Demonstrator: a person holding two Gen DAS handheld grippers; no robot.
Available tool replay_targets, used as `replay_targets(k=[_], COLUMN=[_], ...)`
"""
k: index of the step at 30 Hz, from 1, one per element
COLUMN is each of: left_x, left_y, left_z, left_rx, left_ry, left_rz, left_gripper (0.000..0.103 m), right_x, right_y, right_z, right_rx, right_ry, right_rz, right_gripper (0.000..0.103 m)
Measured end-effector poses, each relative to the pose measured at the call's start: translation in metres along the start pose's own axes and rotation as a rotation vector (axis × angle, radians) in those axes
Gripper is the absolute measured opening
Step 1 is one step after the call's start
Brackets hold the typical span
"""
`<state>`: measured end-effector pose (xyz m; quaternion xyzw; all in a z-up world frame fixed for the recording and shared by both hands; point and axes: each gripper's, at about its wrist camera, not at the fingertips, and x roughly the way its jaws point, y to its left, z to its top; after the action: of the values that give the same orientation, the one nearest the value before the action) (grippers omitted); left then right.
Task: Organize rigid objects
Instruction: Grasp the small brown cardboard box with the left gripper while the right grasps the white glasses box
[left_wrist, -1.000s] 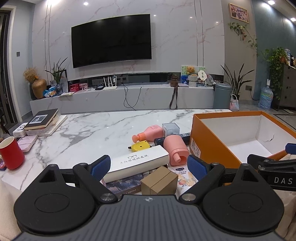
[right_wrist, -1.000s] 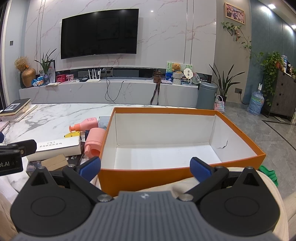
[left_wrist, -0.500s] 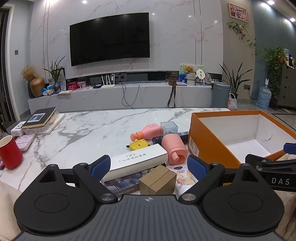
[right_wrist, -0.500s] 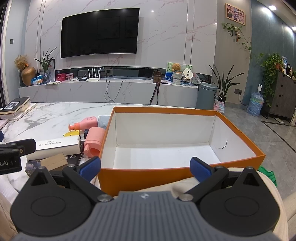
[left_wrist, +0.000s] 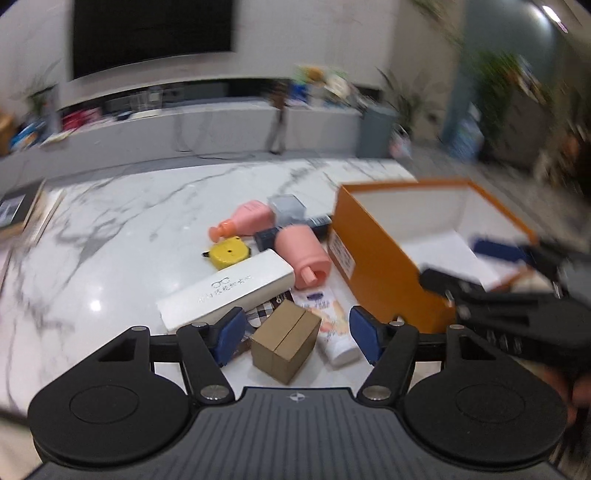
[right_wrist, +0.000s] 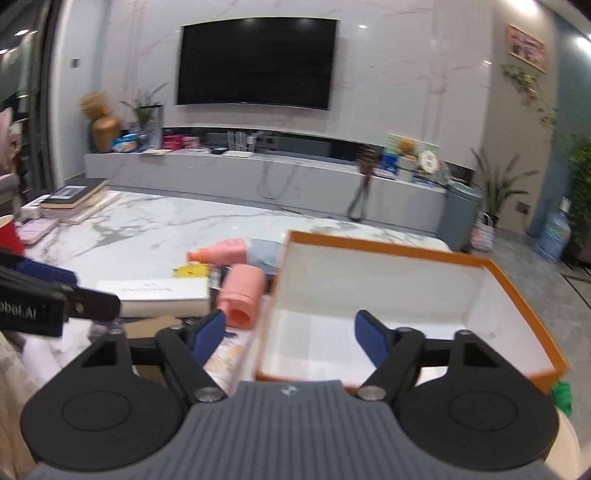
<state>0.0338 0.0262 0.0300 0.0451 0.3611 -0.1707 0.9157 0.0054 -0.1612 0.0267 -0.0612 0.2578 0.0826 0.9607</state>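
Observation:
On the marble table lies a heap: a long white glasses box, a brown cardboard box, a pink bottle, a pink cylinder, a yellow tape measure, a small clear box and a white tube. Right of them stands the orange box, white inside and holding nothing. My left gripper hovers over the cardboard box, jaws closing, pads clear of it. My right gripper hangs over the orange box's near left corner, jaws closing on nothing.
A stack of books, a pink case and a red cup sit at the table's left end. Bare marble stretches left of the heap. Behind the table runs a TV console. Something green lies by the box's near right corner.
Both grippers' jaws have narrowed. The left view has tipped down onto the heap. The right gripper has swung left, so the orange box now sits right of centre.

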Motion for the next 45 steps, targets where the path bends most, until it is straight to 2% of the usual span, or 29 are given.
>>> replay_targets(k=[3, 5, 10, 12, 17, 19, 22, 25, 29, 32, 33, 36, 40, 45], left_x=[0.01, 0.02, 0.052, 0.066, 0.092, 0.098, 0.107, 0.116, 0.126, 0.126, 0.124, 0.115, 0.1, 0.076], left_y=[-0.001, -0.003, -0.008, -0.008, 0.0, 0.005, 0.005, 0.002, 0.004, 0.009, 0.01, 0.012, 0.021, 0.037], left_z=[0.002, 0.001, 0.007, 0.009, 0.015, 0.018, 0.023, 0.026, 0.02, 0.02, 0.021, 0.025, 0.031, 0.038], left_rx=[0.137, 0.181, 0.27, 0.272, 0.232, 0.212, 0.221, 0.245, 0.258, 0.217, 0.207, 0.175, 0.119, 0.057], left_ry=[0.063, 0.1, 0.222, 0.282, 0.351, 0.376, 0.377, 0.39, 0.402, 0.4, 0.393, 0.357, 0.302, 0.251], left_rz=[-0.062, -0.083, -0.109, -0.138, -0.142, -0.138, -0.126, -0.117, -0.096, -0.124, -0.127, -0.135, -0.147, -0.118], left_gripper=[0.077, 0.077, 0.078, 0.078, 0.078, 0.084, 0.087, 0.08, 0.08, 0.061, 0.056, 0.051, 0.051, 0.05], right_x=[0.011, 0.022, 0.047, 0.054, 0.076, 0.08, 0.087, 0.091, 0.096, 0.098, 0.098, 0.1, 0.106, 0.109], right_y=[0.008, 0.015, 0.03, 0.032, 0.025, 0.021, 0.017, 0.015, 0.014, 0.014, 0.014, 0.014, 0.016, 0.022], right_z=[0.008, 0.012, 0.012, 0.011, 0.014, 0.014, 0.017, 0.018, 0.02, 0.021, 0.021, 0.023, 0.029, 0.039], right_rx=[-0.008, -0.011, -0.032, -0.028, 0.027, 0.042, 0.055, 0.053, 0.035, 0.02, 0.016, 0.017, 0.018, 0.019], right_ry=[0.022, 0.05, 0.122, 0.135, 0.187, 0.194, 0.206, 0.204, 0.208, 0.21, 0.211, 0.217, 0.229, 0.232], right_rz=[0.074, 0.119, 0.224, 0.245, 0.277, 0.289, 0.288, 0.305, 0.314, 0.317, 0.316, 0.316, 0.311, 0.338], right_gripper=[0.058, 0.052, 0.026, 0.025, 0.025, 0.025, 0.028, 0.028, 0.028, 0.028, 0.028, 0.03, 0.031, 0.03])
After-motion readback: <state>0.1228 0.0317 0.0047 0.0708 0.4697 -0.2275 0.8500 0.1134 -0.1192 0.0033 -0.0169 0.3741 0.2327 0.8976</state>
